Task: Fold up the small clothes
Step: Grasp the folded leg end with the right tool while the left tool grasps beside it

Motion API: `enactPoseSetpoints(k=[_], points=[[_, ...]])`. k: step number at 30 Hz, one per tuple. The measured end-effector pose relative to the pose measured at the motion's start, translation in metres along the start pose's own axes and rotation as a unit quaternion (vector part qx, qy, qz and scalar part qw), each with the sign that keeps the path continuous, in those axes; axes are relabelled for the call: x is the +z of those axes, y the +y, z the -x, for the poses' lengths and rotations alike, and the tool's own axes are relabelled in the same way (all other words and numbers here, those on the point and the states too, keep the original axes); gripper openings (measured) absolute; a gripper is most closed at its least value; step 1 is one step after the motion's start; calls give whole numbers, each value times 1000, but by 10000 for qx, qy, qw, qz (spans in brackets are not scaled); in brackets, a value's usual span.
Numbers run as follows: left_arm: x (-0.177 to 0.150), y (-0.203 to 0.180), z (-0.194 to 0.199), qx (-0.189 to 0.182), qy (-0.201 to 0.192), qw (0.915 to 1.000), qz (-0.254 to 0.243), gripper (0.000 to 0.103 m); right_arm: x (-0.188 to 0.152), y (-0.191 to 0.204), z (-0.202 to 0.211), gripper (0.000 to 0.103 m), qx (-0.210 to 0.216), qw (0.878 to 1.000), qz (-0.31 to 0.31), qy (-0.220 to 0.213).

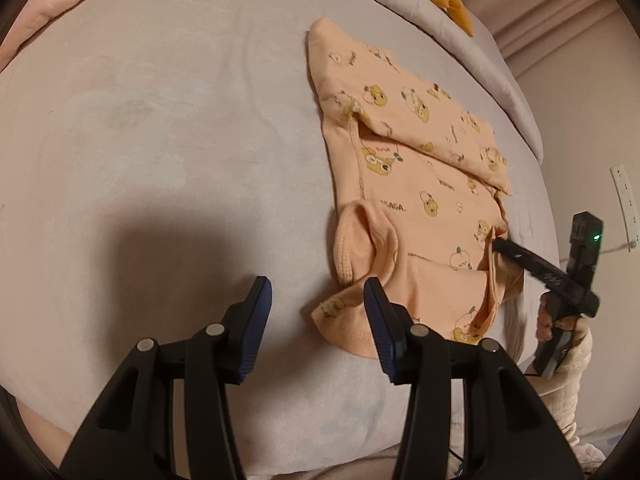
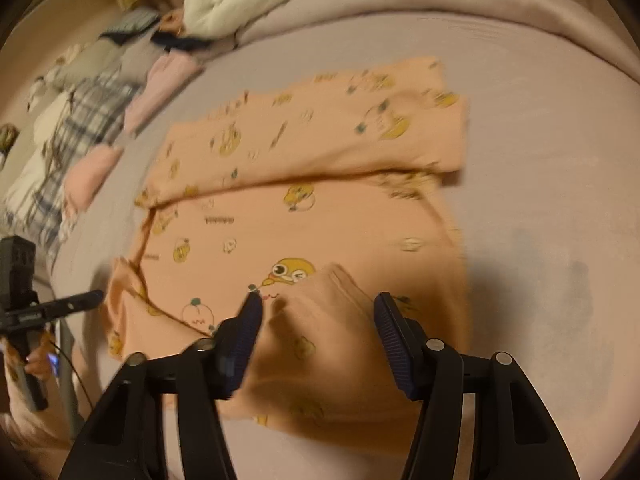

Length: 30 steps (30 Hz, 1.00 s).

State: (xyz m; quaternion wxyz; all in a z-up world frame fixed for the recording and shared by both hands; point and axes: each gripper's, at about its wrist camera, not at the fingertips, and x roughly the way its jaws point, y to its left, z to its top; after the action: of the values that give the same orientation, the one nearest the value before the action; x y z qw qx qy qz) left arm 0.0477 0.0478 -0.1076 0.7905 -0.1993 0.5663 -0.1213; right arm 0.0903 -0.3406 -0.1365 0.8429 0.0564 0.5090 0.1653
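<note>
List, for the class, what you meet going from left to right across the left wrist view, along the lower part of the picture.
Left gripper → peach printed garment → right gripper at the garment's right edge → wall power strip.

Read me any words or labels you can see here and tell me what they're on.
"AGA.": printed on the peach shirt, the only legible piece; its start is lost in a fold.
Other small printed words on the shirt: too small or blurred to read.
Nothing else carries readable text.
</note>
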Motion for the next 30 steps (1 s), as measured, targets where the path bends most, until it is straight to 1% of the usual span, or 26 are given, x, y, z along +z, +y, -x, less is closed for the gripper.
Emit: enactPoseSetpoints(k=[1,2,3,4,6,7,8,10,12,13,14,15,17,20,21,22,24,25,26,28,30], points=[[1,0,2,-19,-20,10000,4,47,0,3,-2,35,-106,9999,93,-5],[2,0,4,-39,-29,10000,7,47,1,7,-3,13,-222,9995,200,-38],[4,0,5,-60,-37,10000,8,47,4,8,-2,10,-185,9997,176,-33],[5,1,7,-75,-49,10000,6,47,6,8,2,9,-127,9998,118,-83],[9,-1,9,-79,-95,9999,-17,47,14,3,20,9,115,9986,-180,-482],[10,-2,10,-88,-121,9999,-38,47,18,-3,32,9,183,9963,-383,-750],[11,-4,11,-91,-122,9999,-50,47,22,-12,46,8,192,9923,-641,-1043],[13,-7,10,-98,-101,9999,-86,47,29,-34,62,8,54,9833,-1173,-1391],[14,-11,7,-78,-70,9998,-147,47,34,-50,65,8,-173,9779,-1488,-1455],[13,-12,5,-66,-41,9998,-191,47,34,-56,65,8,-367,9755,-1602,-1463],[13,-13,4,-62,-13,9997,-215,47,32,-62,62,8,-541,9737,-1696,-1422],[13,-14,2,-44,27,9997,-237,47,30,-66,56,8,-626,9722,-1815,-1338],[13,-18,-3,32,93,9995,-312,45,25,-69,47,8,-638,9734,-1873,-1156],[14,-32,-5,201,62,9978,-633,42,18,-66,40,8,-731,9747,-1848,-1025],[14,-38,-3,256,-12,9965,-795,38,15,-67,41,8,-701,9745,-1870,-1022],[13,-44,-3,289,-65,9950,-958,37,15,-68,41,8,-652,9744,-1897,-1019],[10,-54,-3,401,-99,9910,-1273,37,14,-68,42,8,-601,9747,-1892,-1025],[6,-59,-5,503,-52,9880,-1460,37,14,-68,45,8,-608,9751,-1867,-1031],[4,-61,-7,552,-11,9865,-1540,37,13,-67,47,8,-604,9754,-1846,-1042],[-7,-66,-12,537,130,9841,-1688,37,14,-66,49,8,-561,9761,-1813,-1063],[-14,-70,-15,367,265,9839,-1731,37,14,-65,49,8,-549,9764,-1790,-1079]])
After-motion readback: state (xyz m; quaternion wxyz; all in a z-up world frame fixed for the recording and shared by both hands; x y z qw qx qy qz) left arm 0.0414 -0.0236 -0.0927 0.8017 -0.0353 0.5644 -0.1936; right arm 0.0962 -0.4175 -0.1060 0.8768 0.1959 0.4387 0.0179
